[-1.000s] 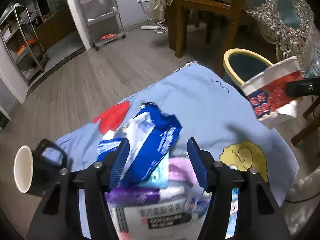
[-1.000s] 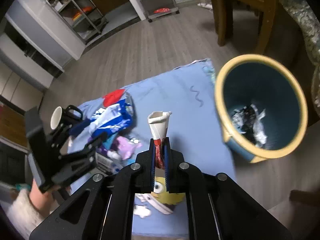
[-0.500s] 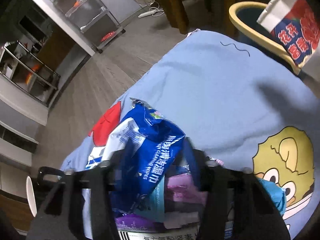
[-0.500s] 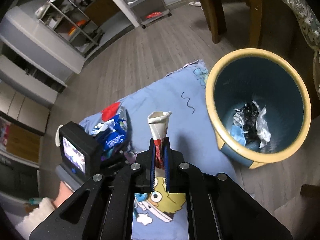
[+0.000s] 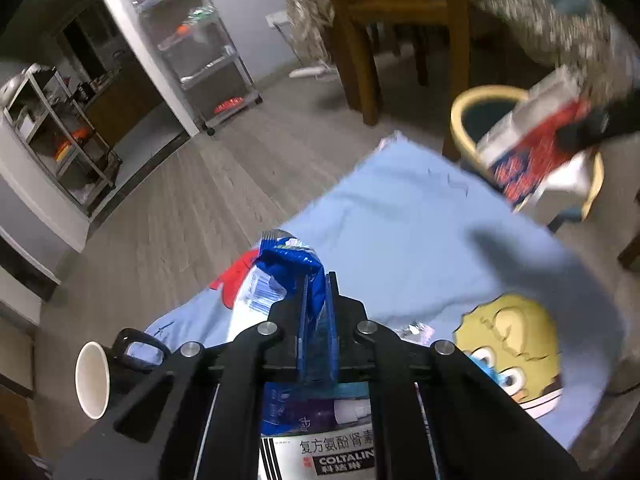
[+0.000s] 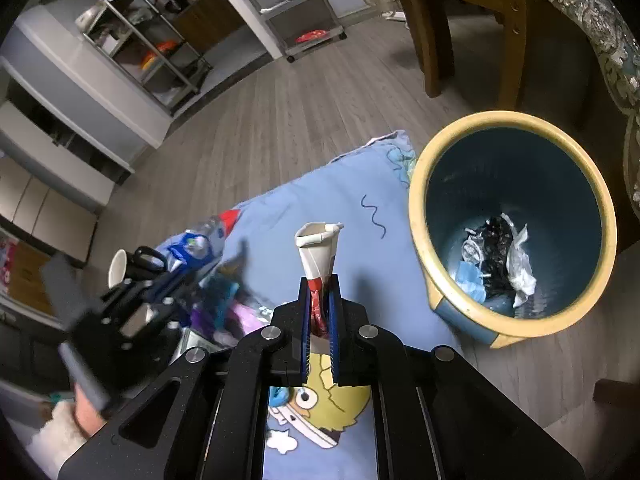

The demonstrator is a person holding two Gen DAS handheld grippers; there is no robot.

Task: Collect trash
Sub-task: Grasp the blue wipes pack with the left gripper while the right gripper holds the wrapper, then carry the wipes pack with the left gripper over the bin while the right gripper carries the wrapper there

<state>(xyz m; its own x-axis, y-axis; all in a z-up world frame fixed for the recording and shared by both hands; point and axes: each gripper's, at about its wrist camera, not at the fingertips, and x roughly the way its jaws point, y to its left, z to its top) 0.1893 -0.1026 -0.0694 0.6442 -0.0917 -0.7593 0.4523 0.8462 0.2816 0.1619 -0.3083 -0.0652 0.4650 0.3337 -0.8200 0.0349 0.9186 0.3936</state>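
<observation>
My left gripper [image 5: 316, 280] is closing its jaws on a crumpled blue wipes packet [image 5: 288, 260], and the pads press it from both sides above the light blue cartoon cloth [image 5: 400, 220]. My right gripper [image 6: 320, 284] is shut on a flattened red-and-white paper carton [image 6: 318, 248], which sticks up past its fingertips. That carton [image 5: 536, 152] shows blurred in the left wrist view in front of the bin. The yellow-rimmed blue trash bin [image 6: 416, 208] stands to the right of the cloth with crumpled trash at its bottom.
A black mug [image 5: 94, 372] with a white inside lies at the cloth's left edge. A white medicine box [image 5: 332, 456] and purple wrappers lie under my left gripper. Wooden chair legs [image 5: 360, 60] and a draped table stand behind the bin, metal racks [image 5: 200, 40] farther back.
My left gripper's jaws have closed on the blue packet and lifted it off the pile. The right gripper still grips the carton and has come nearer the bin.
</observation>
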